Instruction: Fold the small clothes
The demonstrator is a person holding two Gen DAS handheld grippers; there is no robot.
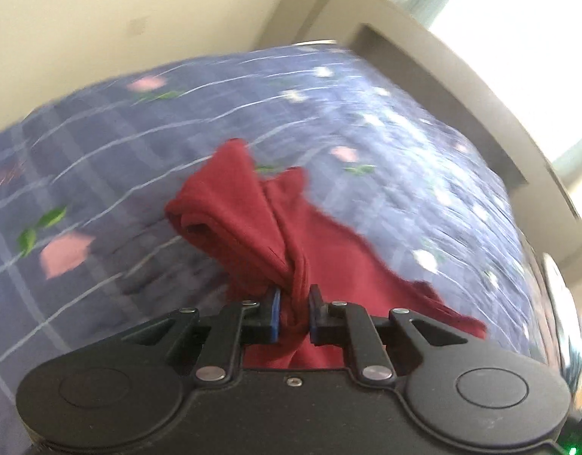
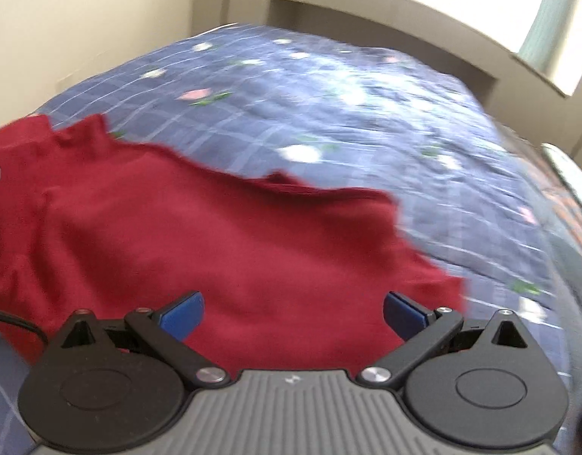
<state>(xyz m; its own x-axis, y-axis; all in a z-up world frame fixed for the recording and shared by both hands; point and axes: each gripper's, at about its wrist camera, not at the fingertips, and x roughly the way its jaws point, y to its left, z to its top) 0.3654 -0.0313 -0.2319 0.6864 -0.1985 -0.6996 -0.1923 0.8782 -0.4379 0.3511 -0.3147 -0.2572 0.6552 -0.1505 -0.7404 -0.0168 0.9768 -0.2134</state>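
Pinching bunched red garment (image 1: 260, 223), left tongs (image 1: 294, 316); right tongs (image 2: 293, 314) spread above it.

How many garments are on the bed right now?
1. A single red garment lies spread on the blue bedspread; the left claw is pinching a bunched part of it, the right claw is open above it. Others may lie out of view.

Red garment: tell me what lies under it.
The red garment lies on a blue checked bedspread with flower prints. The bedspread directly beneath is covered. The left hand-held gripper pinches a bunched part.
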